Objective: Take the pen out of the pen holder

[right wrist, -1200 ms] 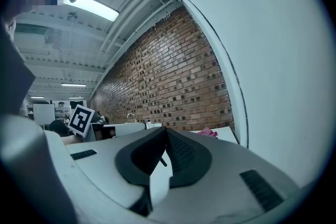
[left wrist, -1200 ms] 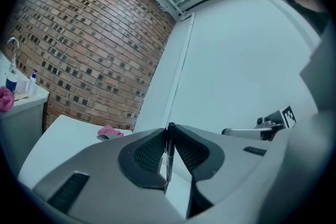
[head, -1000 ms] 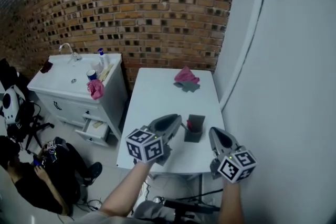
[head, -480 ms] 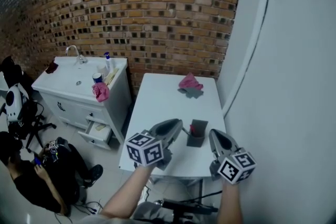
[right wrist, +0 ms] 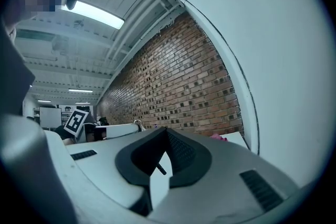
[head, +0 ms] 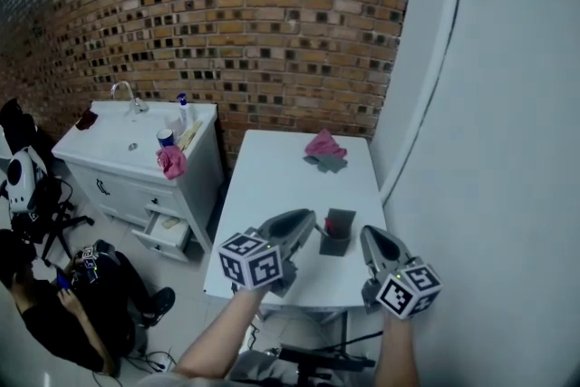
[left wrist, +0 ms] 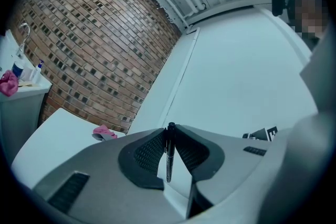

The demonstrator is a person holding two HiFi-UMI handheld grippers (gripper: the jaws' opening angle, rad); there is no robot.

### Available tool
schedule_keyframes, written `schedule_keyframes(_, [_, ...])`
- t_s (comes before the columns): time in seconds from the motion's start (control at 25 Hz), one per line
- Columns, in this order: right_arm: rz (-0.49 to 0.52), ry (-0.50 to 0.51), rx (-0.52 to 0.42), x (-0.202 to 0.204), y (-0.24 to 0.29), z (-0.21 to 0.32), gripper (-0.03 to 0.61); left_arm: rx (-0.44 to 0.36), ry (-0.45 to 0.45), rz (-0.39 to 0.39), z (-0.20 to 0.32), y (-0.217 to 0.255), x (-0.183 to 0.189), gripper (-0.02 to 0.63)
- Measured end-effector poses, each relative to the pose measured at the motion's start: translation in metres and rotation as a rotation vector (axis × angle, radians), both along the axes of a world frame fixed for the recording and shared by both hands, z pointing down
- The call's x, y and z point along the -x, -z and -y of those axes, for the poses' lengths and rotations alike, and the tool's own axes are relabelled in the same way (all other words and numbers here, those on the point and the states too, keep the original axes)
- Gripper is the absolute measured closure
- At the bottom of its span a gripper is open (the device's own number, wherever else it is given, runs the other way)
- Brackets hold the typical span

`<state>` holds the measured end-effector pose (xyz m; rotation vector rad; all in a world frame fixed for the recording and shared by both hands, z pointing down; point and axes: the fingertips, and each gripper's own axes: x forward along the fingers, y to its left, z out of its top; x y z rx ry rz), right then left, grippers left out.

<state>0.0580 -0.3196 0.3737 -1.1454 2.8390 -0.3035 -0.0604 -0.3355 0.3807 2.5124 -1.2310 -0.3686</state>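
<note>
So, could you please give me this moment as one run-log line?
left gripper: shut on black pen | right gripper: shut | pen holder: on white table, between grippers

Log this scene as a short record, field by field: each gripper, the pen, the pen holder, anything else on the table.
left gripper: shut on the black pen
pen: upright between the jaws, out of the holder
right gripper: jaws together
pen holder: dark, on the white table, between the grippers
also there: pink cloth at the far end
</note>
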Motion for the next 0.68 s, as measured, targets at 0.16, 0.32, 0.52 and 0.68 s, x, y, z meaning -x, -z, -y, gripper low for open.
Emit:
schedule_keyframes(0.16, [0.001,0.002,0.001,-0.0004,-0.0002,-0.0020,0.589,-0.005,-0.002,-0.002,-0.0021,0.0011,-0.0010,0.551])
schedule_keyframes(0.32, [-0.004,0.000,0.008,-0.0011,0.0009,-0.0026,0.589,-0.008,-0.005,-0.002,-0.0015,0.0013,-0.0032,0.551])
schedule_keyframes(0.52, [-0.012,0.000,0.002,-0.0002,0.0020,-0.0035,0.589,-0.007,-0.011,-0.003,-0.0027,0.0020,-0.0035,0.551])
schedule_keyframes(0.68, [-0.016,-0.001,0.012,-0.0008,0.0046,-0.0034,0.589,-0.005,-0.015,-0.002,-0.0011,0.0038,-0.0060,0.551])
